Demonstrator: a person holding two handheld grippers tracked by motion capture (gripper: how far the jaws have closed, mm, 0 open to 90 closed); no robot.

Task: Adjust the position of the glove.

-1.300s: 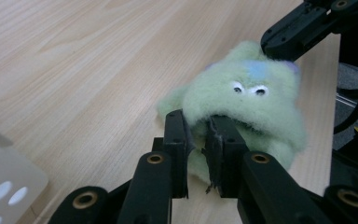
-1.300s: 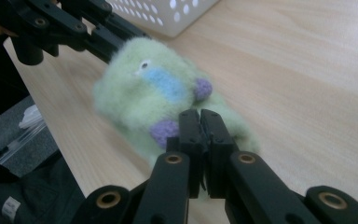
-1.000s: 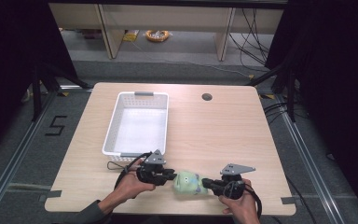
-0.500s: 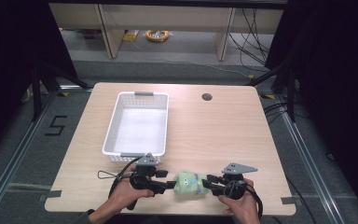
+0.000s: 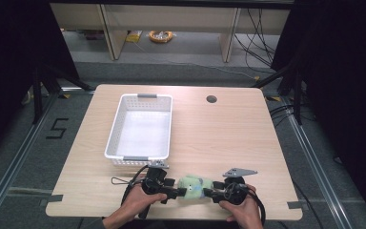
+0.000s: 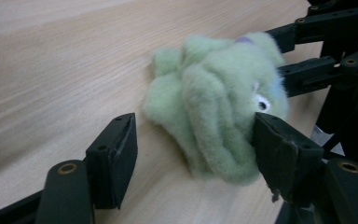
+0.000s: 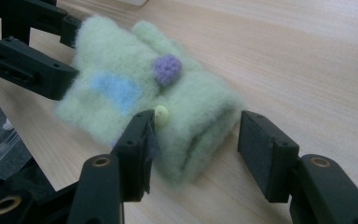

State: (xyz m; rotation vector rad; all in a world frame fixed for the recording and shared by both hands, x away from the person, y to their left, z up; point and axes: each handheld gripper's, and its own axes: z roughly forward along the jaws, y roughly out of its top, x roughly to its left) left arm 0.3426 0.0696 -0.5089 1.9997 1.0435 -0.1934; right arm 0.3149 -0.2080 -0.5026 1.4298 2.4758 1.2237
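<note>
folded fuzzy green felt pouch (image 5: 194, 186) lay released on table (image 5: 228, 138); left hand-held gripper (image 5: 177, 192) and right hand-held gripper (image 5: 208, 193) jaws had just been opening, spread around it; white plastic basket (image 5: 140, 128) unfilled.

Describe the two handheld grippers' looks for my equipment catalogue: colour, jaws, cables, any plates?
Both the left gripper and the right gripper are black, each with two flat, rectangular-padded jaws on bars with brass-coloured pivot rings. A black cable loops from the left one. A grey three-cornered plate tops the right, a smaller grey plate the left.
</note>
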